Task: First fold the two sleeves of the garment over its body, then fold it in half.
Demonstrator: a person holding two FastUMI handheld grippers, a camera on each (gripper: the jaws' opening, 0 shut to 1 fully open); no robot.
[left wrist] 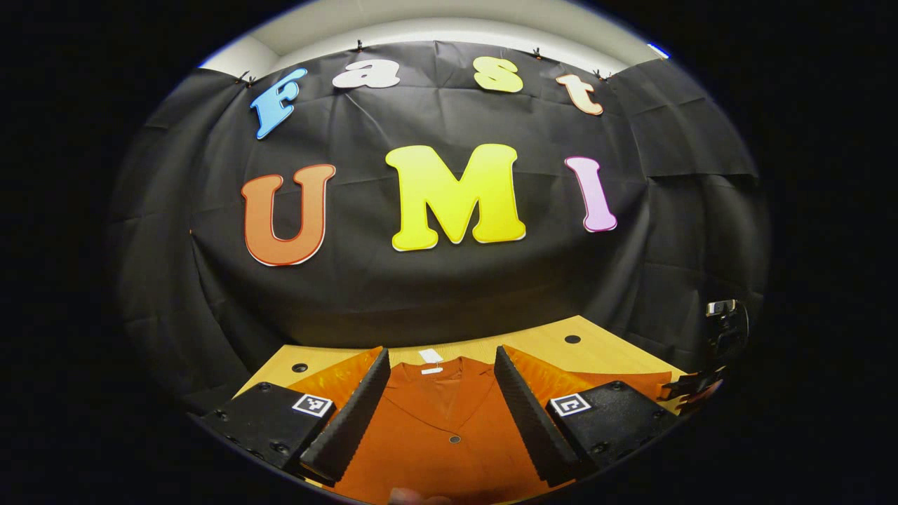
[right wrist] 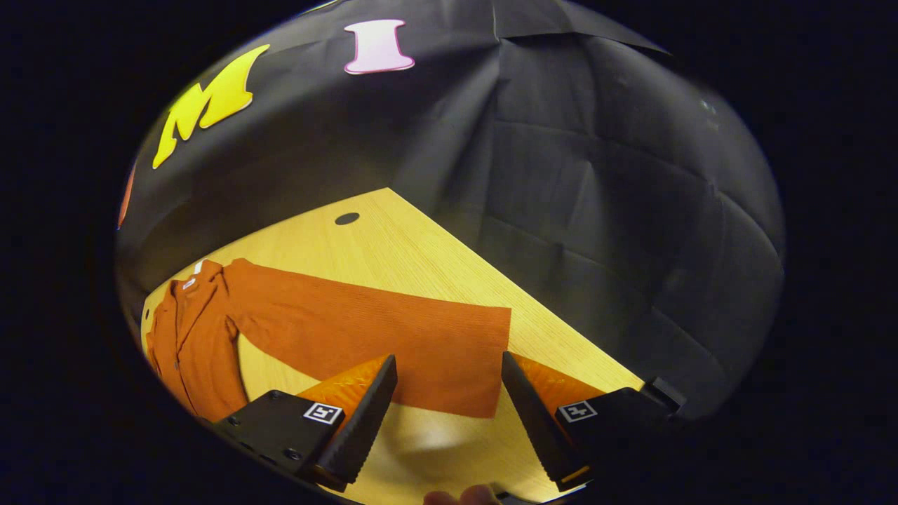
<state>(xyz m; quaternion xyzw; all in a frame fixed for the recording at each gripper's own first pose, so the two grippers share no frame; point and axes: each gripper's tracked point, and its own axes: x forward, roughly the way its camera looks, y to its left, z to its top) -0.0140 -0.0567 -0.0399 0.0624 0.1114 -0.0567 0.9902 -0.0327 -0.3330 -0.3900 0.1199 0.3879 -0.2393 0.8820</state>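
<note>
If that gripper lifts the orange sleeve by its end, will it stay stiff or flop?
Probably flop: the sleeve lies flat and thin on the wooden table, like soft knit. It looks light, so the open right gripper might drag it.

Light wooden table (right wrist: pixel 421 259) with an orange garment (right wrist: pixel 351 330) spread flat.

Left gripper (left wrist: pixel 442 403) and right gripper (right wrist: pixel 449 414), black screw-studded bodies, square coded markers, ridged jaws
</note>
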